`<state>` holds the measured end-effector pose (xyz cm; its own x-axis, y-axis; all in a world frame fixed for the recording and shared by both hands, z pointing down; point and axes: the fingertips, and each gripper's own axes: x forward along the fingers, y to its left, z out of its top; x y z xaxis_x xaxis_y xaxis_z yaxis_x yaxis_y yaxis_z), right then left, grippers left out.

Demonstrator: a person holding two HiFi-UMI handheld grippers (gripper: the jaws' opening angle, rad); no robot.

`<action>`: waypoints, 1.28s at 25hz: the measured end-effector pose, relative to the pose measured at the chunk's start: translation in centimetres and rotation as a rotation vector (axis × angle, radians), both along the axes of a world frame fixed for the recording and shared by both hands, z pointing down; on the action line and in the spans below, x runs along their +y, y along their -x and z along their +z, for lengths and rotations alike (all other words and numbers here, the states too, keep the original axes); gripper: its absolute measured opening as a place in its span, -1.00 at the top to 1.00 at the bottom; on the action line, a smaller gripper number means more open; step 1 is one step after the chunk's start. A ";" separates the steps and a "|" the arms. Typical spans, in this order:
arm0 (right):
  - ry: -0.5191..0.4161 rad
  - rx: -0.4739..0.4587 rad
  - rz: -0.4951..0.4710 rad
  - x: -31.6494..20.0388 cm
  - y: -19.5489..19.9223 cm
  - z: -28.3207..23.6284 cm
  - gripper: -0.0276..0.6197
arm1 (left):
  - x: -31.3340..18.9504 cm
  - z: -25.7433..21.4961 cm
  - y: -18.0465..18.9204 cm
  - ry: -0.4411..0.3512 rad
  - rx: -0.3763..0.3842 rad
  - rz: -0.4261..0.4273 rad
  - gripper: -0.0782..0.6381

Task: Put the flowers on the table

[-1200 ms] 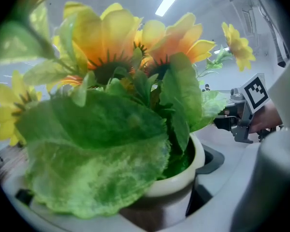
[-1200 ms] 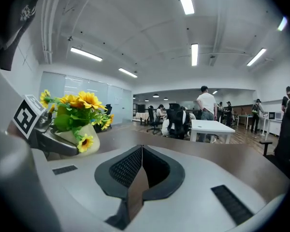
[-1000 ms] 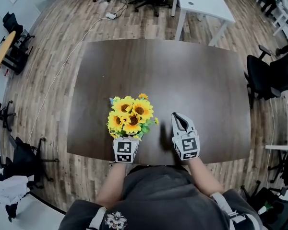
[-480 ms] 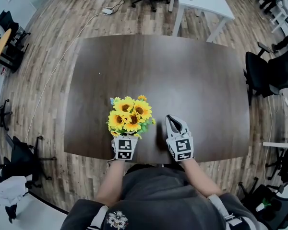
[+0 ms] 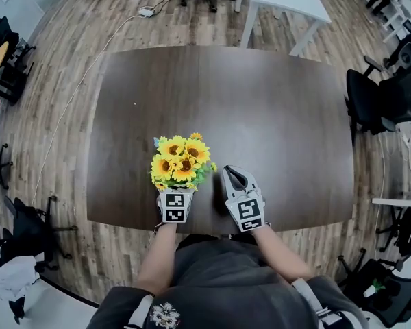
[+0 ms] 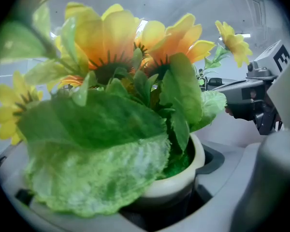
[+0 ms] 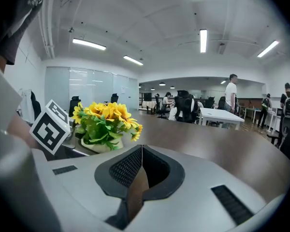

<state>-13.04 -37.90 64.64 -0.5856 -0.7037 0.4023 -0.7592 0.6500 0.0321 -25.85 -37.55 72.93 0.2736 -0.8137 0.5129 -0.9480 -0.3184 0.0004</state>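
Left gripper view: potted sunflowers, very close to the lens.
The pale grey jaws of the left gripper (image 6: 176,204) are closed on a cream round pot (image 6: 186,173). Broad green leaves (image 6: 96,129) hang over its rim, with yellow sunflower heads (image 6: 111,42) above. The right gripper (image 6: 237,100), marker cube showing, is at the right edge, beside the blooms.

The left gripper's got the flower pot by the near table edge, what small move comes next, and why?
Probably lower the left gripper until the pot rests on the table, before opening its fingers. The pot is clamped between them above the table's near edge; whether it already touches the wood I cannot tell. The right gripper is shut, empty.
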 end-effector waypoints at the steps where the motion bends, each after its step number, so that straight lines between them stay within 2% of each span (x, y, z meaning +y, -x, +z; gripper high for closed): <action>1: 0.002 0.001 0.004 0.0 0.0 0.1 0.84 | -0.1 0.2 0.0 0.004 0.002 -0.001 -0.72; 14: 0.011 -0.023 0.027 -0.1 0.0 -0.1 0.84 | -0.2 0.9 0.3 0.010 -0.002 -0.019 -0.72; 22: 0.005 -0.028 0.008 0.4 0.0 -0.6 0.84 | 0.8 -0.2 -0.2 -0.003 -0.009 0.037 -0.72; 32: -0.026 -0.027 -0.032 0.8 -0.5 -1.7 0.84 | 5.2 -2.0 1.3 -0.007 -0.008 -0.044 -0.72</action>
